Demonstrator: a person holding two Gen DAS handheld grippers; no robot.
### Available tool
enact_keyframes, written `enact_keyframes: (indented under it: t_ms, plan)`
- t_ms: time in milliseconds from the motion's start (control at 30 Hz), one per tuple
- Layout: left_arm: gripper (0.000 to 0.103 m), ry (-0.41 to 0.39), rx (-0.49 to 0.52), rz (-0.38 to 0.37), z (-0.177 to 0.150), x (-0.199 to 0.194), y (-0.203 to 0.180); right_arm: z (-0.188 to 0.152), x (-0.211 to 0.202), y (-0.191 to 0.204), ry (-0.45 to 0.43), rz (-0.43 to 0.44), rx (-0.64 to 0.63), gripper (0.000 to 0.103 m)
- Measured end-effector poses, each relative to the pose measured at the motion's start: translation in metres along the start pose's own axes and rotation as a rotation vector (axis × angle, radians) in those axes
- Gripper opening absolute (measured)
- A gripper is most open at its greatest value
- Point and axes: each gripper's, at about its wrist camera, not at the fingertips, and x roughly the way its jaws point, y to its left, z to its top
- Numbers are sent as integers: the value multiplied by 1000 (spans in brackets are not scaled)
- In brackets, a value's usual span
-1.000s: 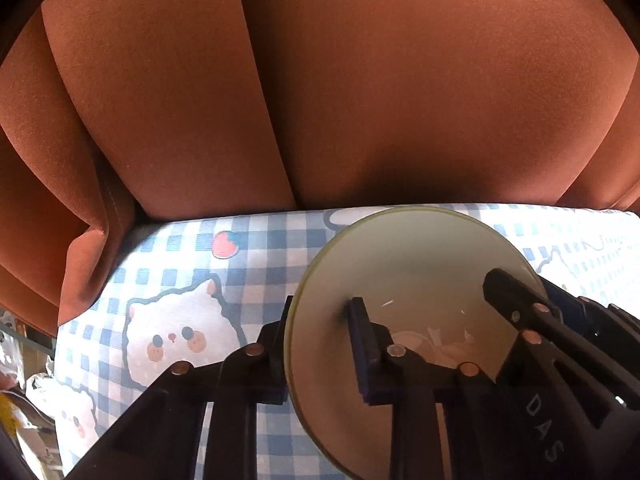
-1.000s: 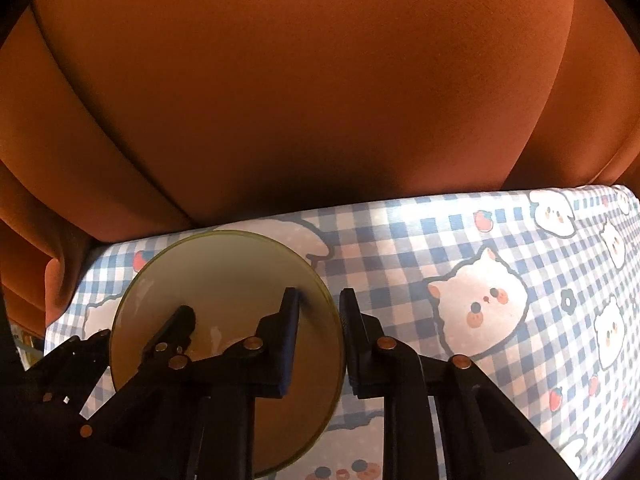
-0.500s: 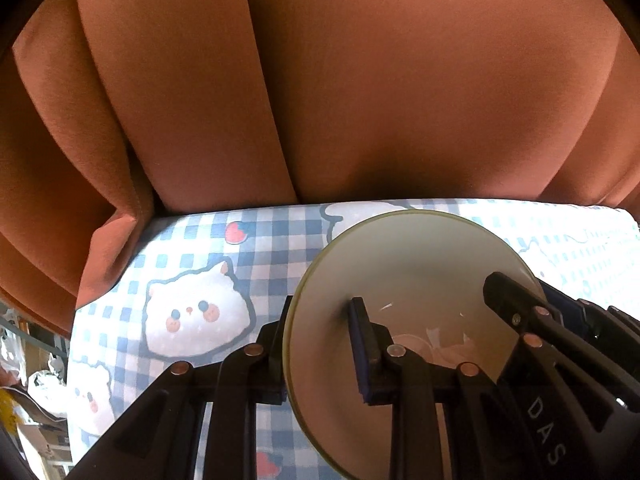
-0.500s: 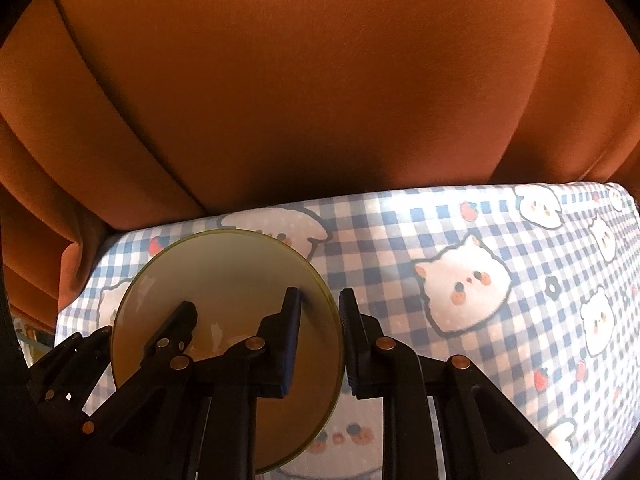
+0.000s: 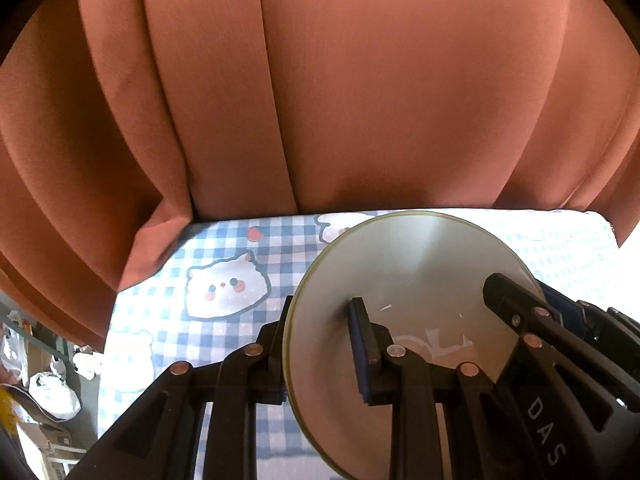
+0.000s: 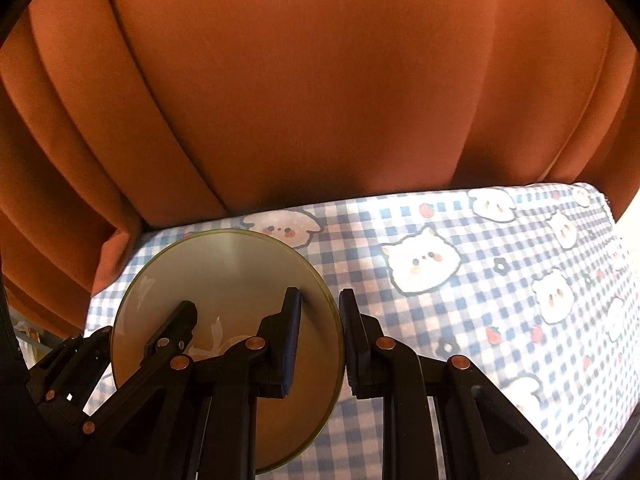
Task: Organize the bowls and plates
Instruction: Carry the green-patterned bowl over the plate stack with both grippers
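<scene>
Nearest the lenses, both grippers are pinching one pale, olive-rimmed plate (image 5: pixel 404 280) by opposite edges, holding it raised above the tablecloth (image 5: pixel 224 248) and tilted up toward the cameras. The left gripper (image 5: pixel 320 344) is clamping the plate's left rim — one finger behind the plate, the other pressing its face. The right gripper (image 6: pixel 320 340) is clamping the plate's right rim the same way, and its far finger is showing in the left wrist view at the plate's right side. Beyond the plate, the blue-checked tablecloth with white cat faces is spreading out — broadly to the right. Farthest back, a rust-orange curtain (image 6: pixel 320 80) is hanging in folds behind the table.
</scene>
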Motion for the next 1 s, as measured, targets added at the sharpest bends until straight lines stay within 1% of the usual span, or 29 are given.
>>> enact_keyframes:
  t_ms: [267, 467, 700, 767, 867, 1000]
  plan:
    - [23, -30, 0, 0, -17, -47, -8, -17, -49, -3, -33, 3, -6, 23]
    - [23, -37, -1, 5, -33, -67, -18, -36, -77, -12, -46, 3, -25, 23]
    - [23, -72, -12, 40, -50, -90, -37, -55, -104, -31, -82, 33, -56, 23]
    - [23, -65, -23, 46, -56, -97, -43, -60, -110, -38, -76, 45, -63, 23]
    - [23, -80, -23, 66, -63, -108, -53, -66, -119, -48, -86, 57, -83, 23]
    - [23, -69, -62, 75, -75, -115, -64, -75, -130, -63, -81, 77, -102, 23]
